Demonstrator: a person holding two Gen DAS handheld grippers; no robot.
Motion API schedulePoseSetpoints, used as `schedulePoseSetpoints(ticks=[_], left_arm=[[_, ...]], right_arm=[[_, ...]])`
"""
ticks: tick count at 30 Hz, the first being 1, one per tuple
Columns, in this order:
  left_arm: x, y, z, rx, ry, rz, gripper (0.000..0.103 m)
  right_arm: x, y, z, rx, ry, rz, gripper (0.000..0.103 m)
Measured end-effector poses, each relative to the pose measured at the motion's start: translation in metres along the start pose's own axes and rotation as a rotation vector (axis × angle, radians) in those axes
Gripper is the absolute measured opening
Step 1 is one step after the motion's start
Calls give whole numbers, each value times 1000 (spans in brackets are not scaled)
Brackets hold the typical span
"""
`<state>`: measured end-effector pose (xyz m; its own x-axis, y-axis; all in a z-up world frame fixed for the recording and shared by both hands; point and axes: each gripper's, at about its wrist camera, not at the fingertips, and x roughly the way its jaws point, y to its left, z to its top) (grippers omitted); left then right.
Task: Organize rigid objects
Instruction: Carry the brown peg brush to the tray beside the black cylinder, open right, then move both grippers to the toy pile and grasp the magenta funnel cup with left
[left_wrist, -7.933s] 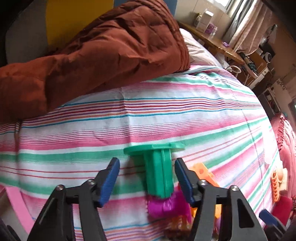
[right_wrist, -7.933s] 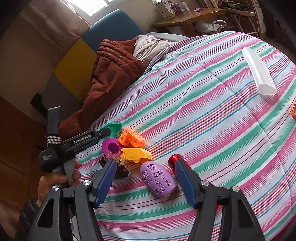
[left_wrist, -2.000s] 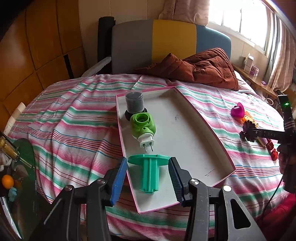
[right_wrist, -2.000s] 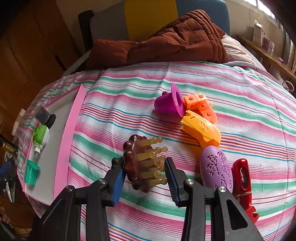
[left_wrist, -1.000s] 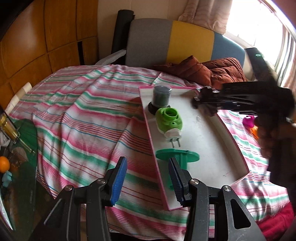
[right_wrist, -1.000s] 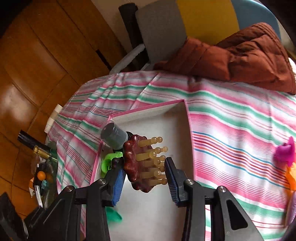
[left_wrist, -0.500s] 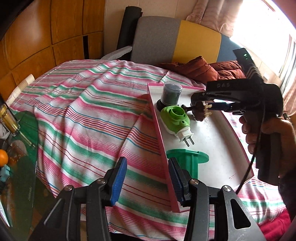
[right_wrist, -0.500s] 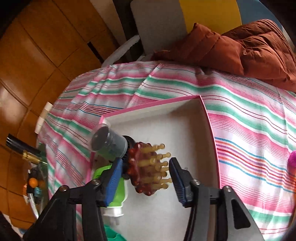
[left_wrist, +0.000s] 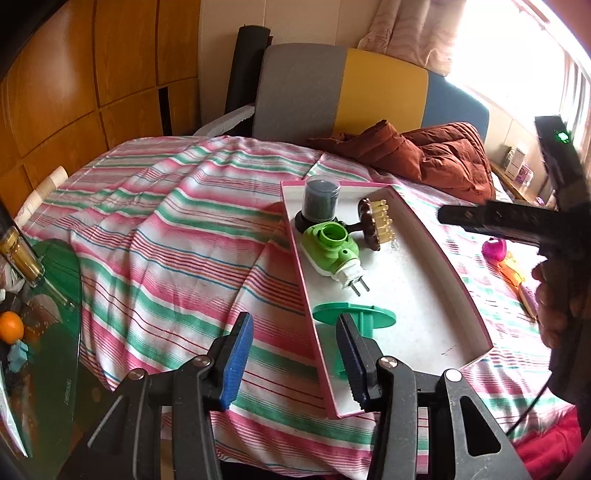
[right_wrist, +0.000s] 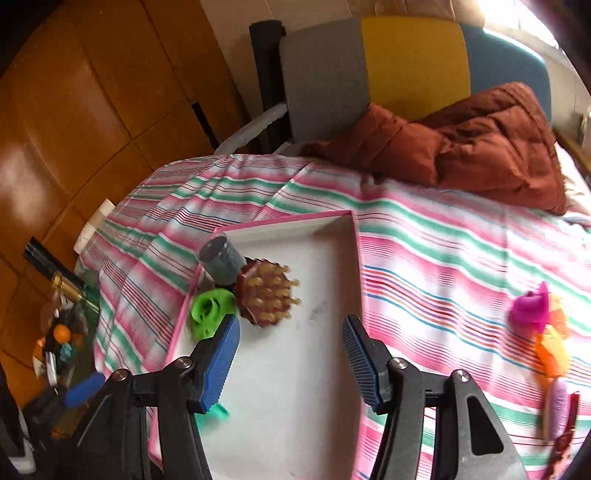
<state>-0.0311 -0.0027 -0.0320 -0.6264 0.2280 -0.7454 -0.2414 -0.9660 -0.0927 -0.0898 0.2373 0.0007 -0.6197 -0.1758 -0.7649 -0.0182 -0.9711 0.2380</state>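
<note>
A white tray with a pink rim lies on the striped bedspread. In it lie a brown brush with yellow pegs, a grey-capped jar, a green plug-in device and a teal spool. My right gripper stands open and empty above the tray, just short of the brush. My left gripper hovers open and empty over the tray's near left rim, its right finger in front of the spool.
A magenta cup, an orange toy and a purple oval lie on the bedspread right of the tray. A brown quilt is heaped at the back. A green glass side table with a bottle stands at the left.
The right gripper carried the brush over the tray, opened and let it go beside the jar, then drew back. The left gripper has kept still.
</note>
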Motion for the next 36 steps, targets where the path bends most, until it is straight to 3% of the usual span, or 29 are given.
schedulePoseSetpoints(ticks=[10,17,22,28,32,36], left_arm=[[-8,-18,-1,50,-8,-6,47],[-10,-34,-2,92,-6,-10,51],[-10,-49,0,126,-4,-10,53],[-7,-72,4,182,4,-21,56],[-2,-90,7,215,15,-41,56],[2,-109,10,247,27,-69,56]], right_arm=[[-45,-41,-36,-48,-41,-151,58],[-65,-94,-49,7,-44,-253,58],[-82,-151,-59,124,-83,-363,59],[-99,-218,-75,393,-117,-410,59],[-111,-236,-78,500,-143,-410,59],[-112,-240,-80,528,-132,-424,59]])
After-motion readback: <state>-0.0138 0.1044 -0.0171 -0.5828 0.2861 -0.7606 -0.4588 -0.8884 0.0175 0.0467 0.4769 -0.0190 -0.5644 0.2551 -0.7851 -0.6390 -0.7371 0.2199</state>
